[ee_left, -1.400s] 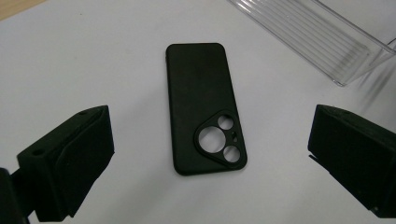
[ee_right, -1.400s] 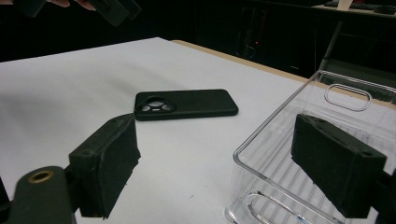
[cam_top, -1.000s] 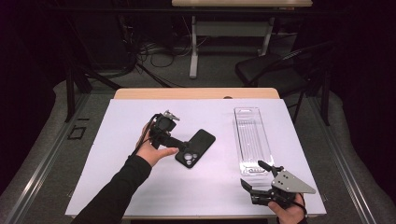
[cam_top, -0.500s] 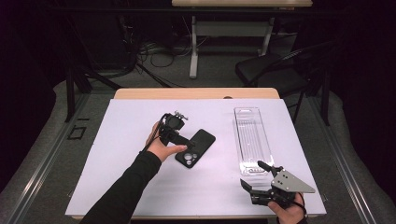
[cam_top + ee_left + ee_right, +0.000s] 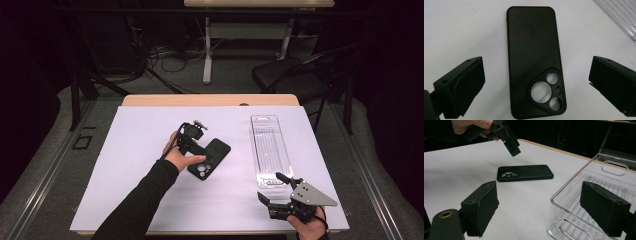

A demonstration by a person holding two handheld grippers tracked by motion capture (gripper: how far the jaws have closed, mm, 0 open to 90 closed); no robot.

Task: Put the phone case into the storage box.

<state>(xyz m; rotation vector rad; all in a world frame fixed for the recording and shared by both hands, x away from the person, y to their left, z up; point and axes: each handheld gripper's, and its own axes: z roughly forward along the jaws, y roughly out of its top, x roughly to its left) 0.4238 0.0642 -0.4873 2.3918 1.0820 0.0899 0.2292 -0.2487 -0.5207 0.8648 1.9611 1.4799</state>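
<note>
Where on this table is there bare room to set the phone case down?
The white mat is bare left of the left gripper, and also between the phone case and the clear tray. The near right corner is crowded by the right gripper and the tray's end.

The left gripper (image 5: 196, 146) has been carried from left of the black phone case (image 5: 210, 158) to a position over its camera-cutout end and lowered slightly. Its jaws, spread wide, are now seen on either side of the case (image 5: 534, 62), not touching it.
</note>
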